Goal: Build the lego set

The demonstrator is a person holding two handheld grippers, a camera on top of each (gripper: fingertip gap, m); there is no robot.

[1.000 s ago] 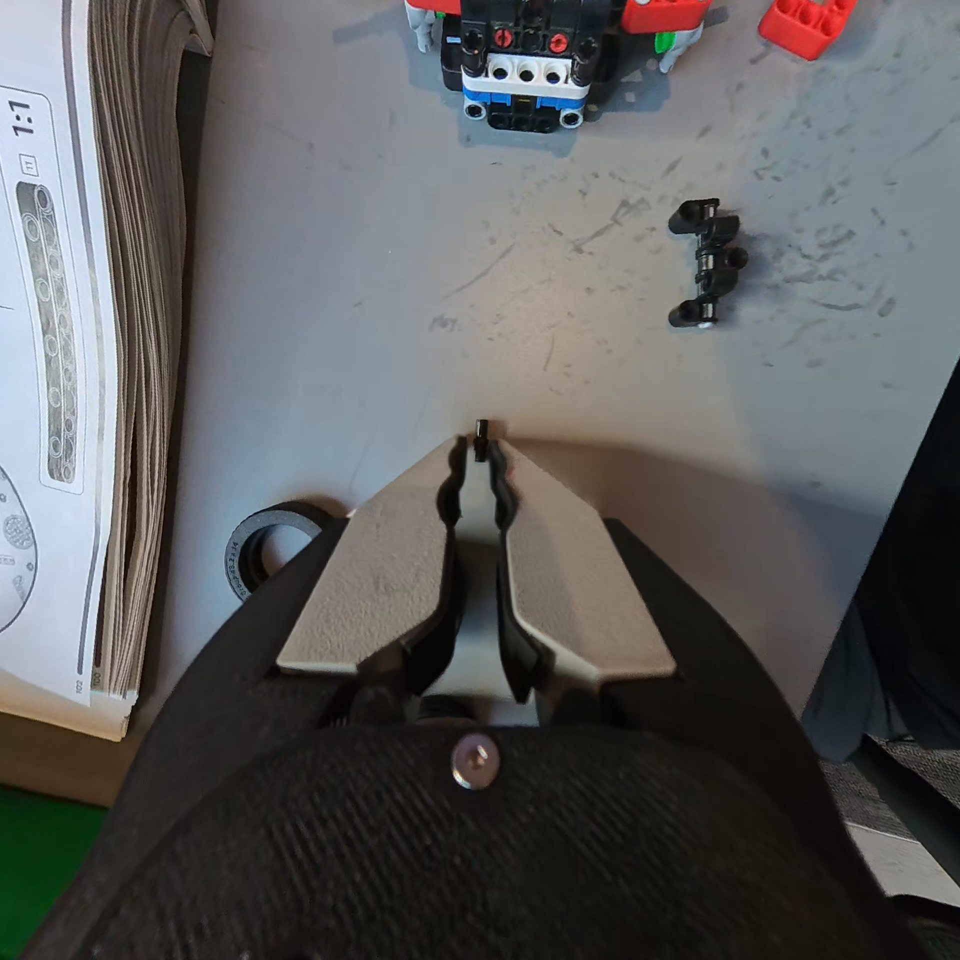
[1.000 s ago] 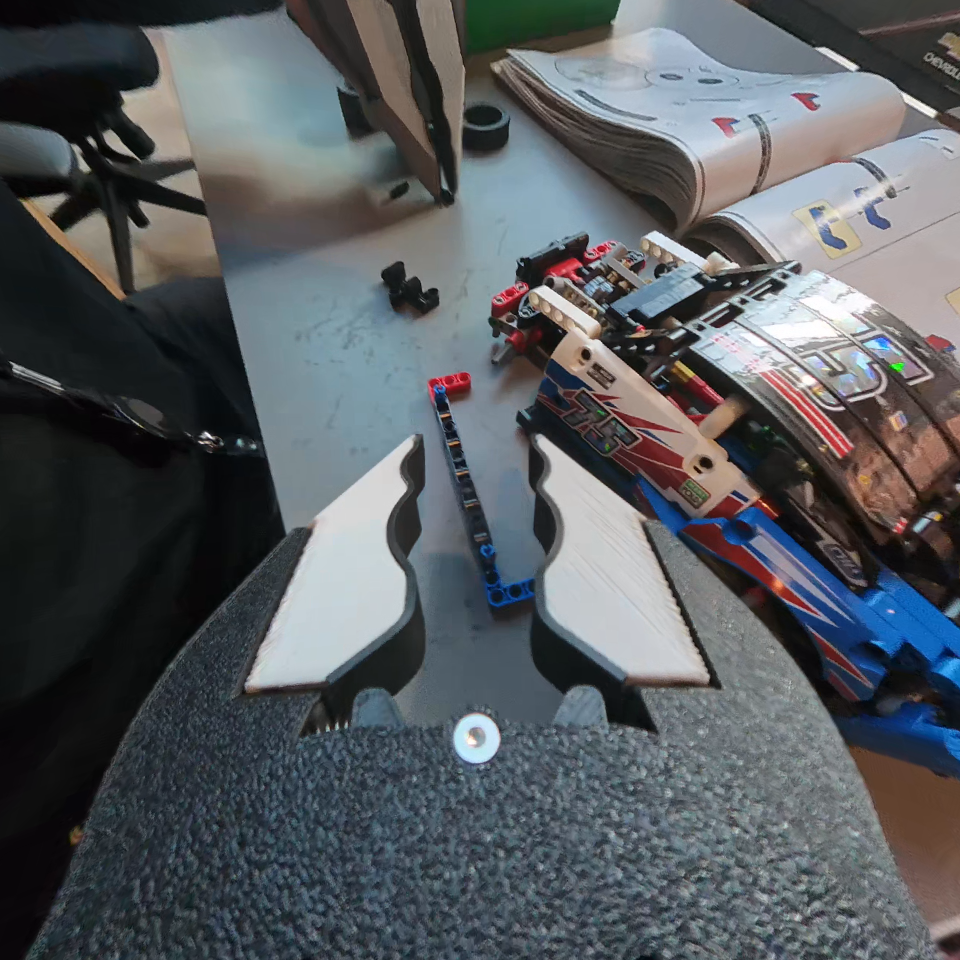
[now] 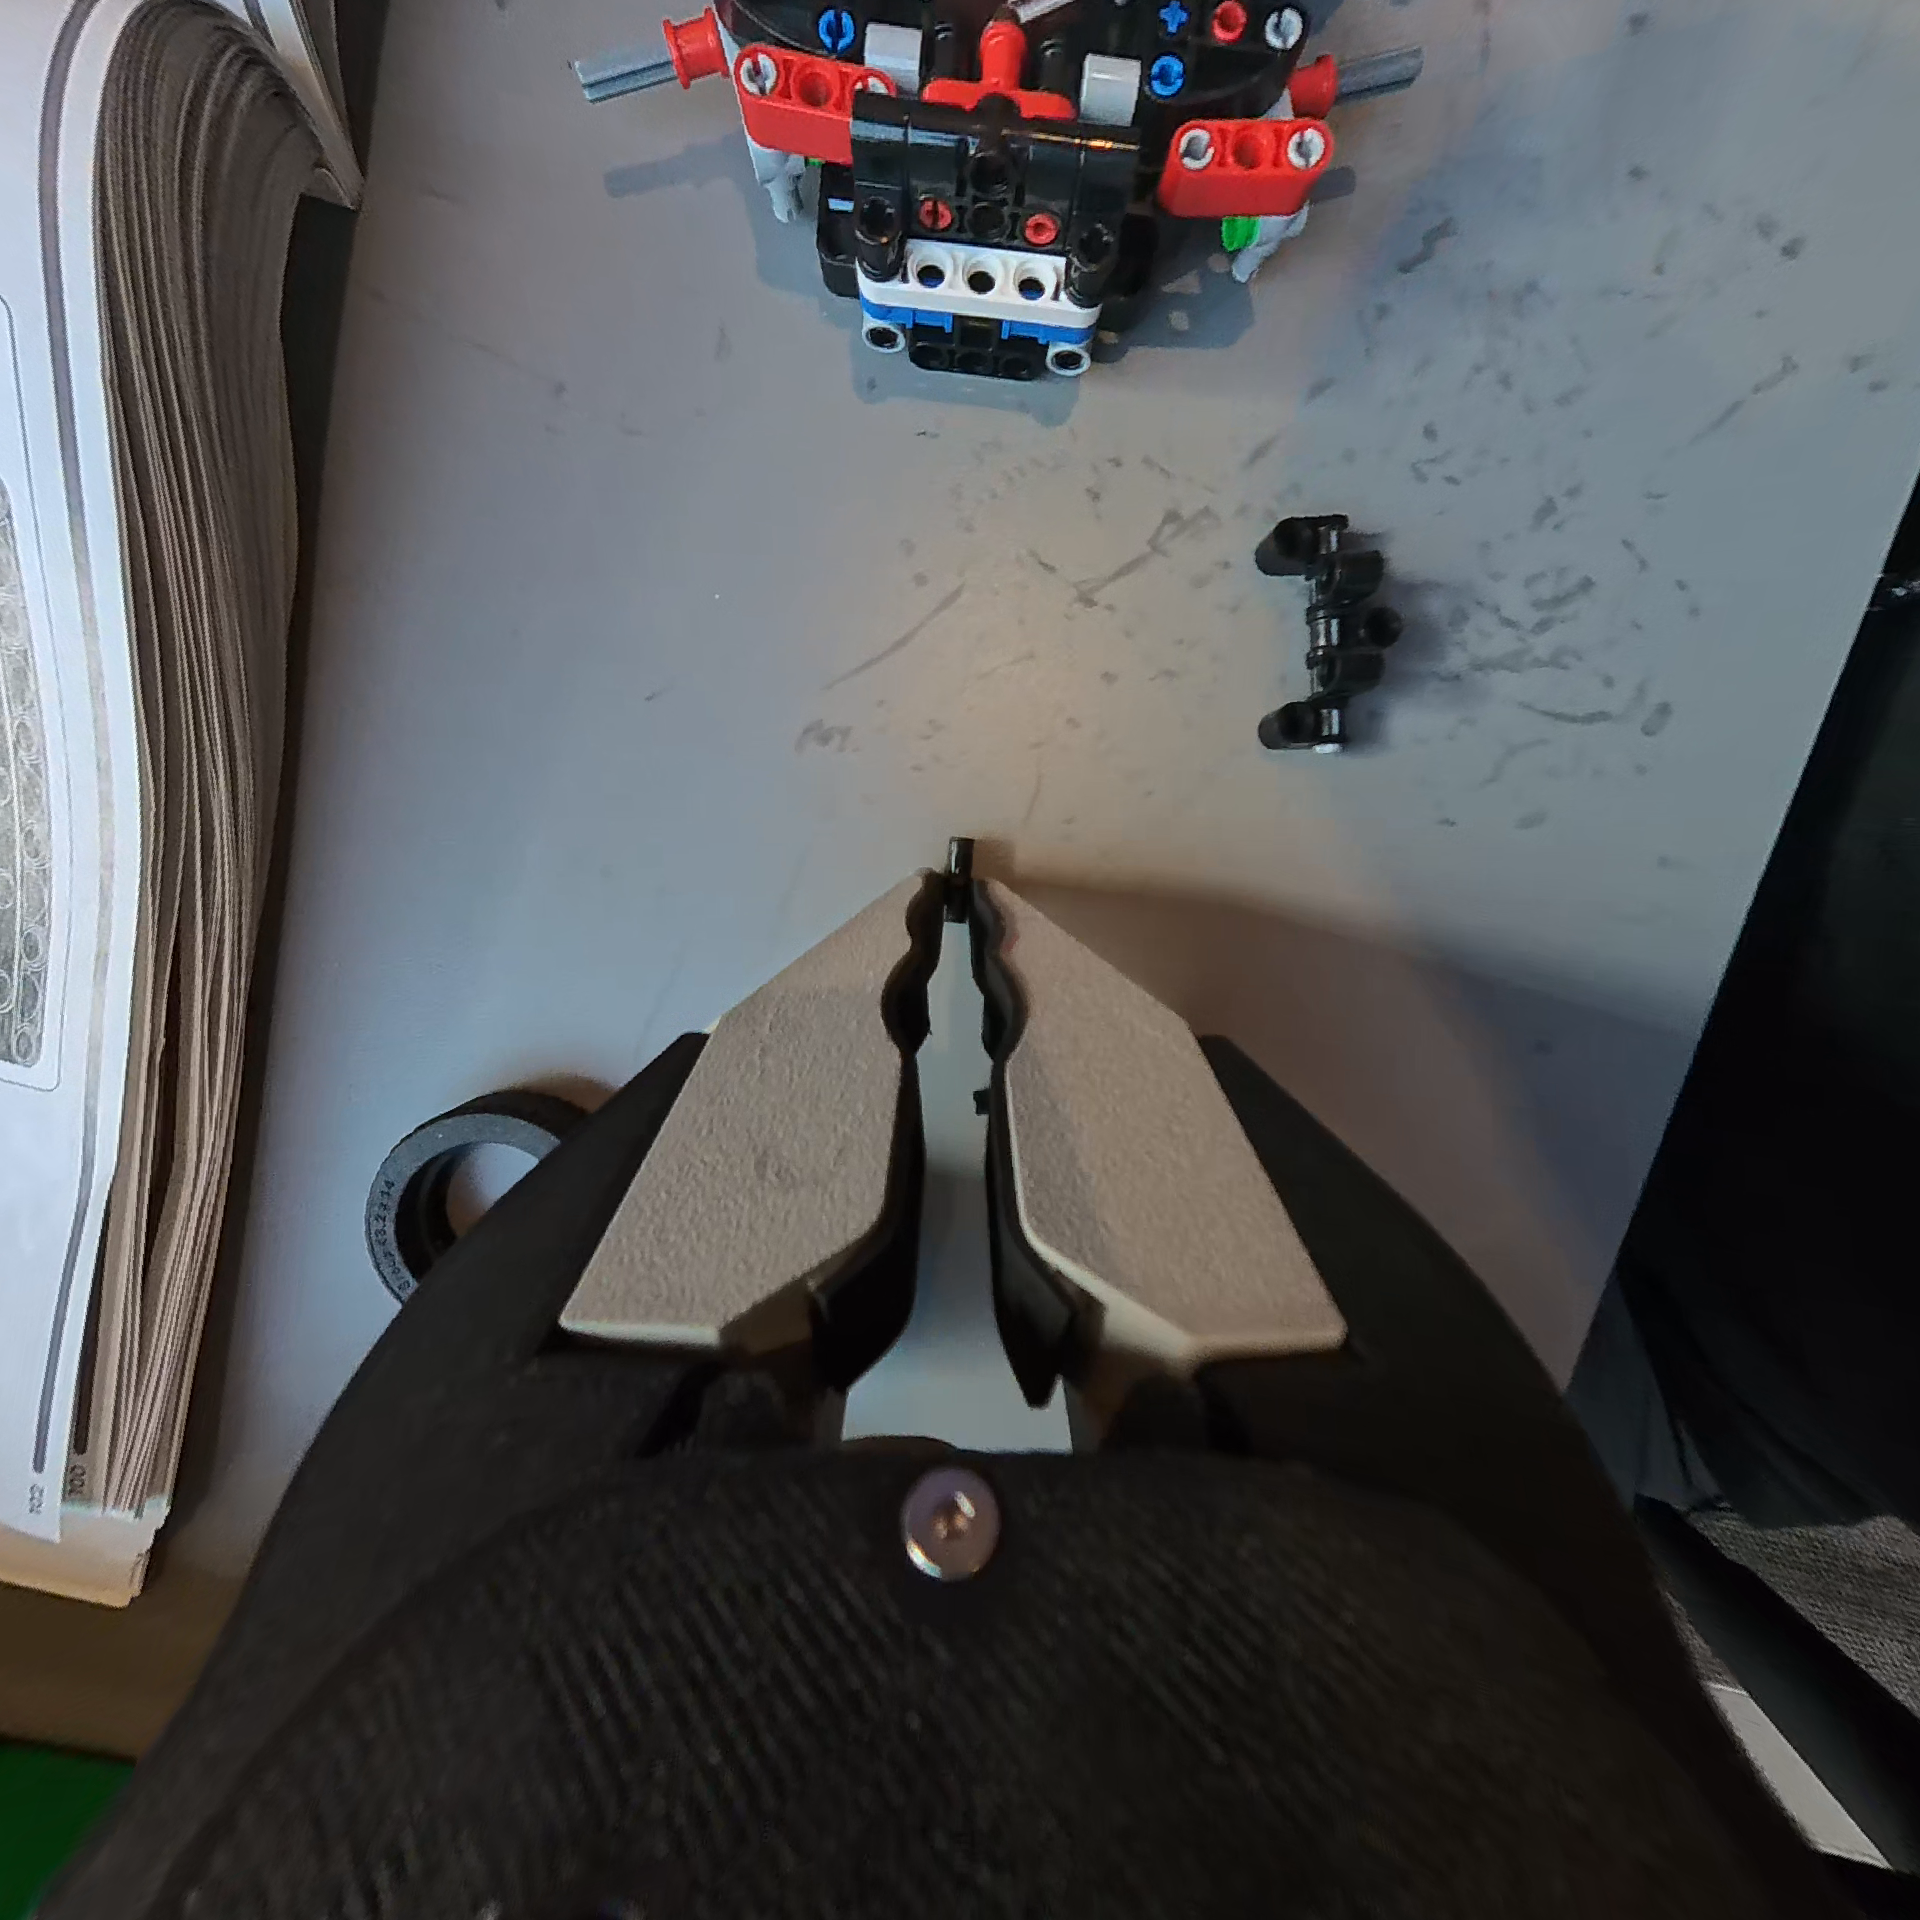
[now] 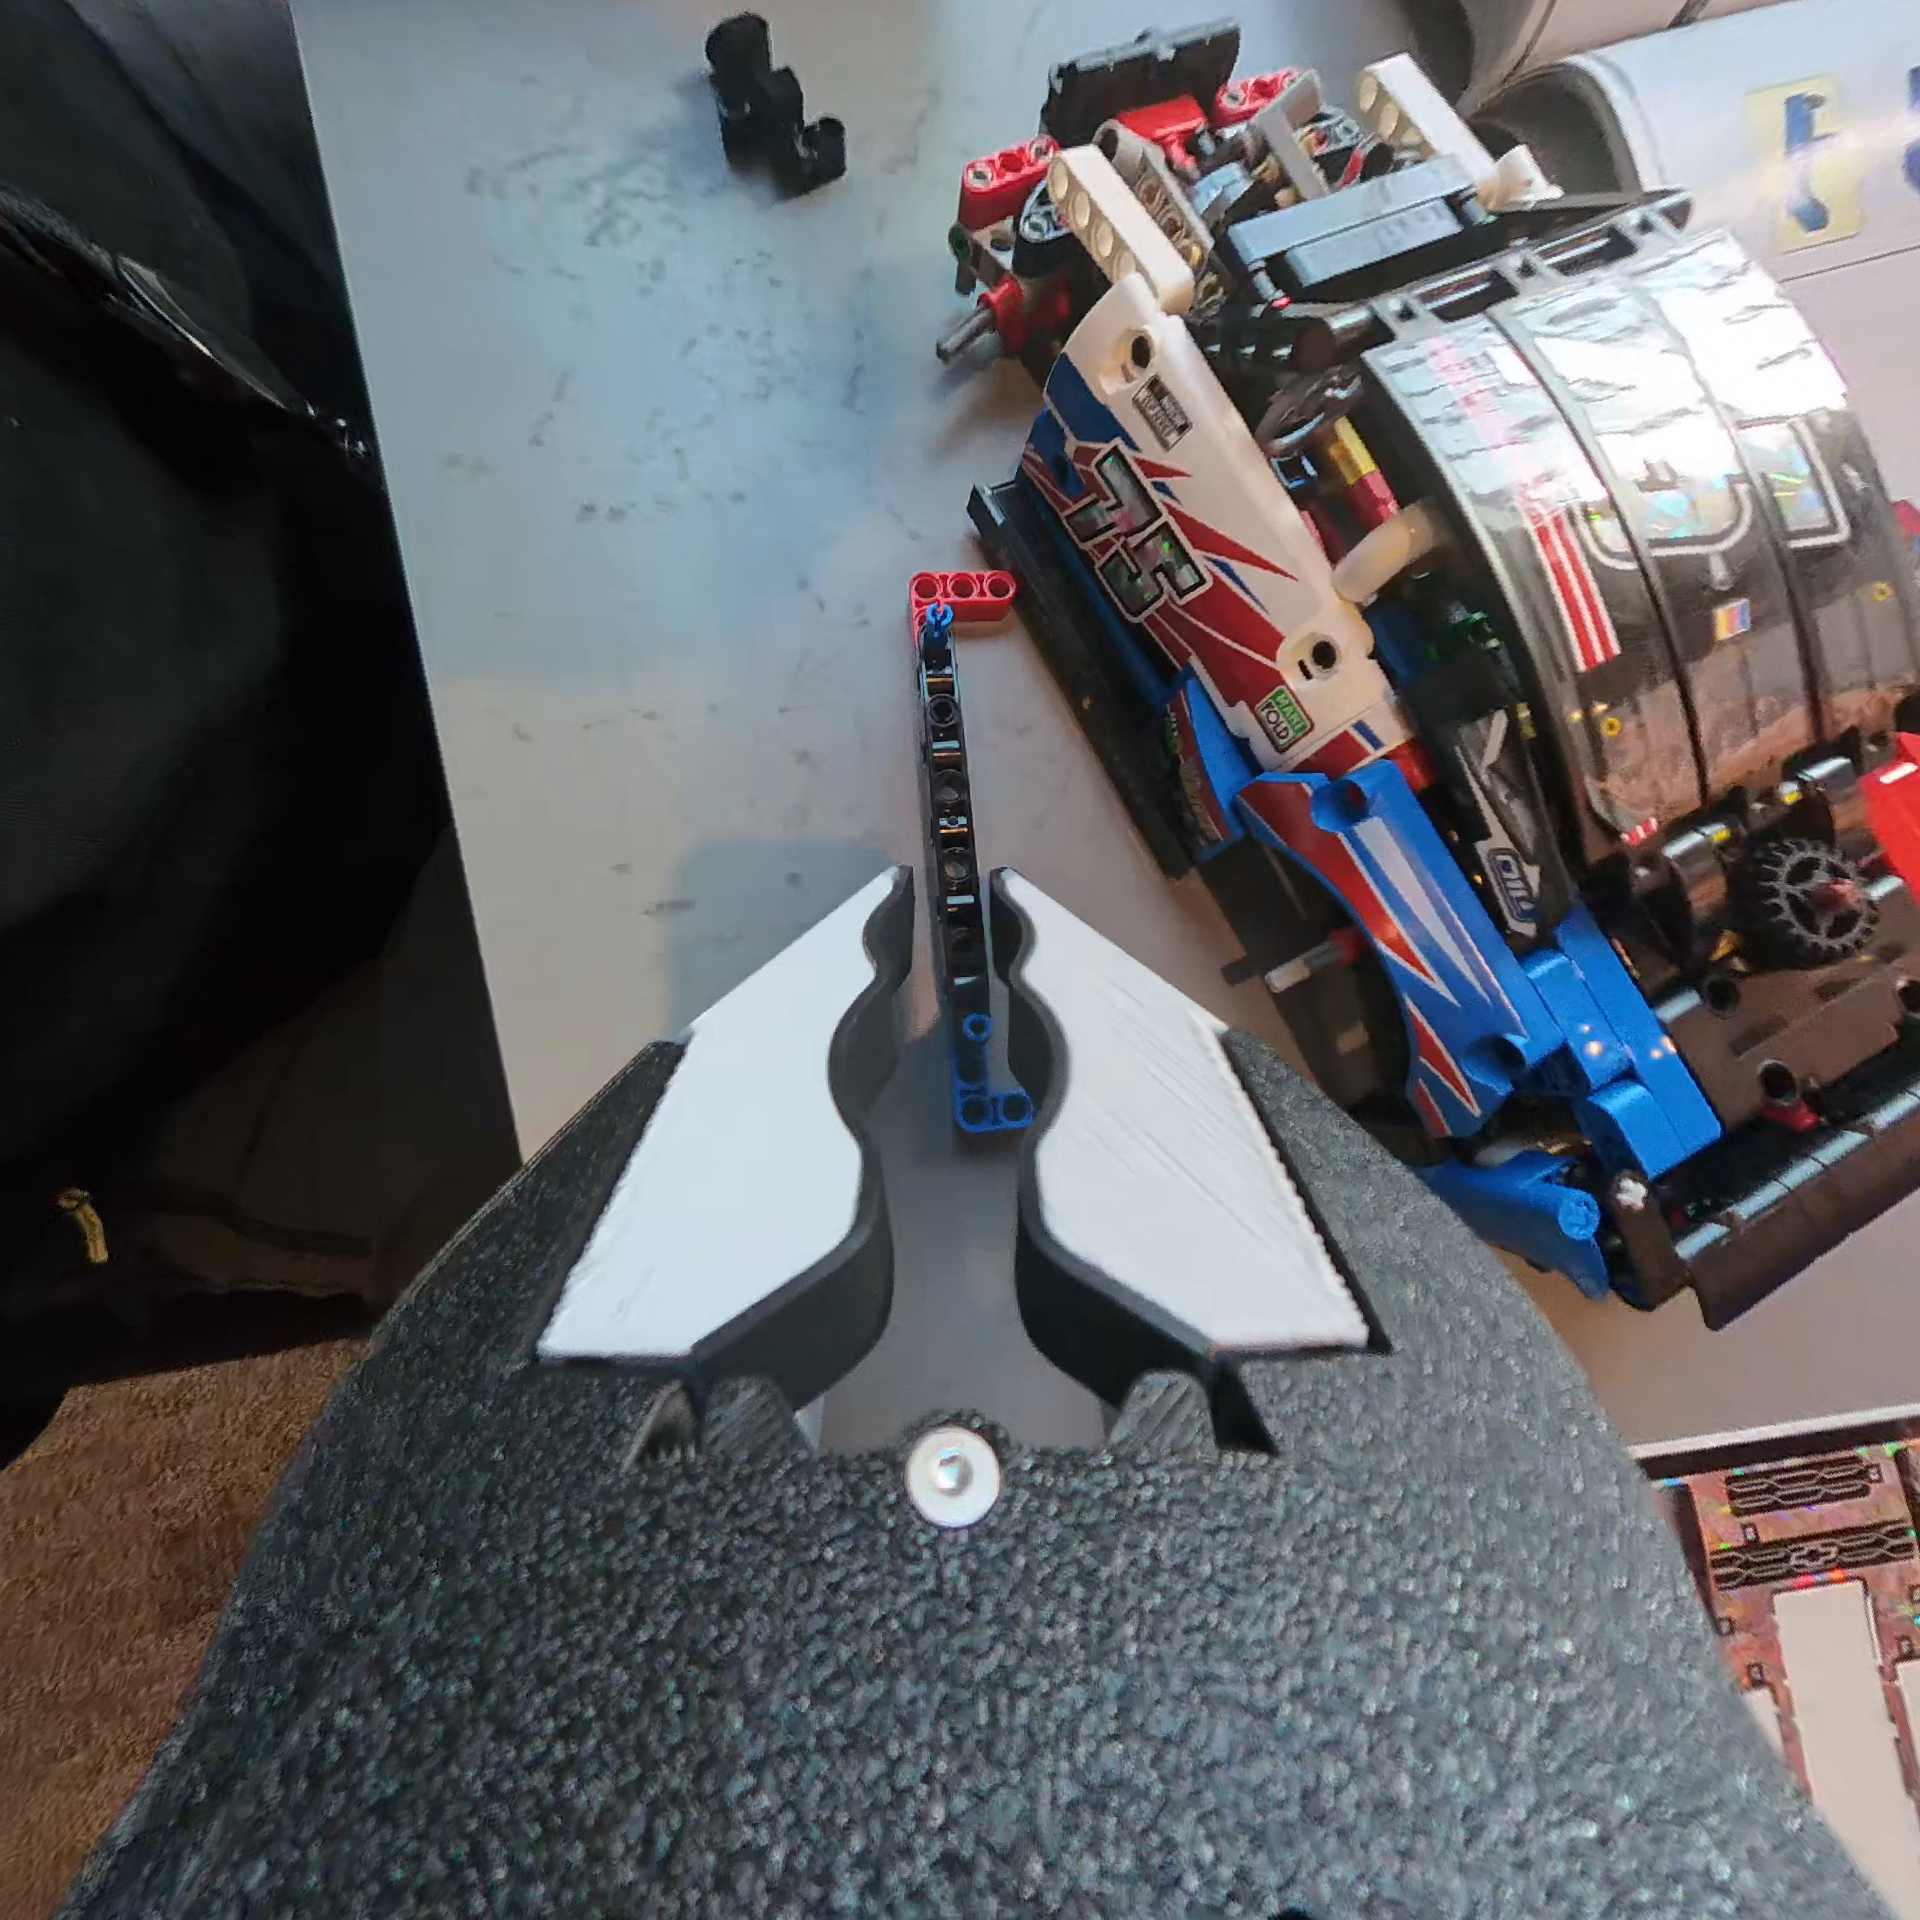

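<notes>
The left gripper (image 3: 958, 891) has its two grey fingers pinched almost together at the tips, clamping a tiny black pin (image 3: 958, 873) whose end pokes out just past them above the scuffed grey table (image 3: 644, 582). Ahead and to the right of the tips, well apart from them, lies a small black connector assembly (image 3: 1325, 632) flat on the table. Straight ahead at the far edge stands the front end of the partly built lego car (image 3: 987, 197), with red, black, white and blue beams. A black rubber tyre (image 3: 436, 1195) lies beside the gripper's left flank, and a thick open instruction booklet (image 3: 125, 727) runs along the left edge.

The right gripper (image 4: 954, 894) has its white fingers set narrowly apart on either side of a long black holed beam (image 4: 951, 810); whether the pads actually press it cannot be told. The beam has a small blue L-shaped piece (image 4: 987, 1096) at its near end, between the fingers, and a red L-shaped piece (image 4: 961, 590) at its far end. Just to the right of the beam sits the body of the car, with white, blue and red stickered panels and shiny curved dark panels. The black connector assembly lies at the far end of the table.
</notes>
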